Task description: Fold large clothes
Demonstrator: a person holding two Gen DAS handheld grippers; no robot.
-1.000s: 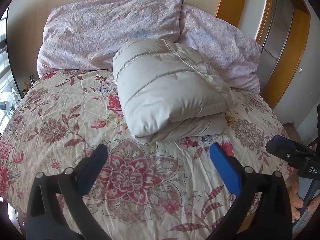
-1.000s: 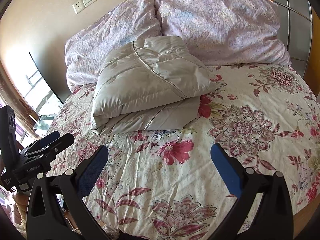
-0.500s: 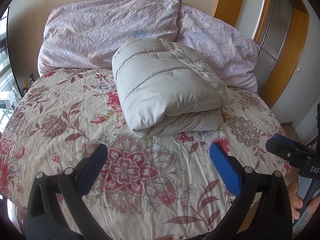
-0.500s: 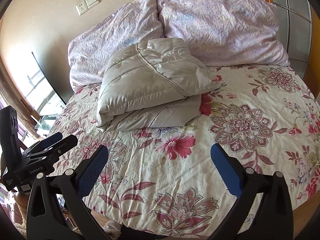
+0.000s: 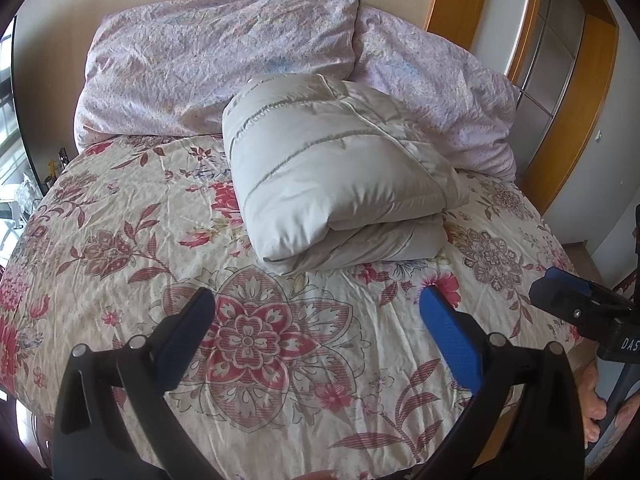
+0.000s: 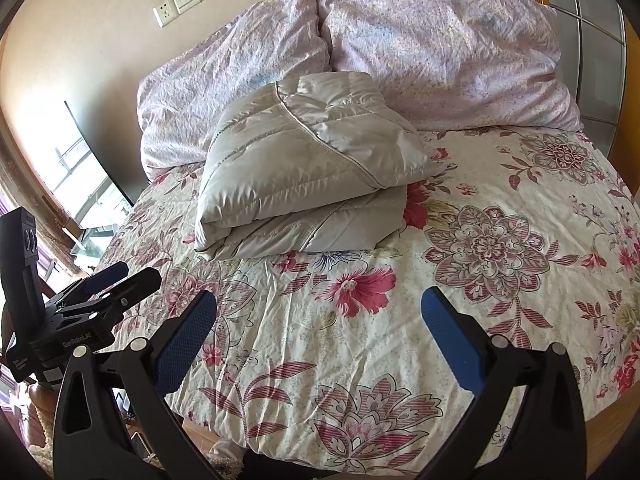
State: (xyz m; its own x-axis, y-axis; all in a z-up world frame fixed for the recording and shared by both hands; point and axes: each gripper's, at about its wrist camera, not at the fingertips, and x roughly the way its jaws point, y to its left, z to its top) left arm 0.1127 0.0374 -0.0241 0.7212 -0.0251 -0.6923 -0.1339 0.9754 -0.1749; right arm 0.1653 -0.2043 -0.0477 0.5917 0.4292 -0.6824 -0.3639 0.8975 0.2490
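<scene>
A pale grey quilted down jacket [image 5: 340,176] lies folded into a thick bundle on the flowered bedspread [image 5: 120,216], near the pillows. It also shows in the right wrist view [image 6: 304,168]. My left gripper [image 5: 316,320] is open and empty, held over the bed's near part, well short of the jacket. My right gripper [image 6: 318,318] is open and empty, also back from the jacket. The right gripper shows at the right edge of the left wrist view [image 5: 576,304]. The left gripper shows at the left edge of the right wrist view [image 6: 108,284].
Two pink patterned pillows [image 5: 224,56] [image 6: 440,52] lean on the wall behind the jacket. A wooden door frame [image 5: 568,92] stands at the right. A window [image 6: 76,184] and a wall socket [image 6: 178,2] are at the left. The bed's near edge [image 6: 600,420] is close below the grippers.
Both grippers have drawn back from the jacket, which now sits farther away and higher in both views. The jacket has not moved. Both stay open.
</scene>
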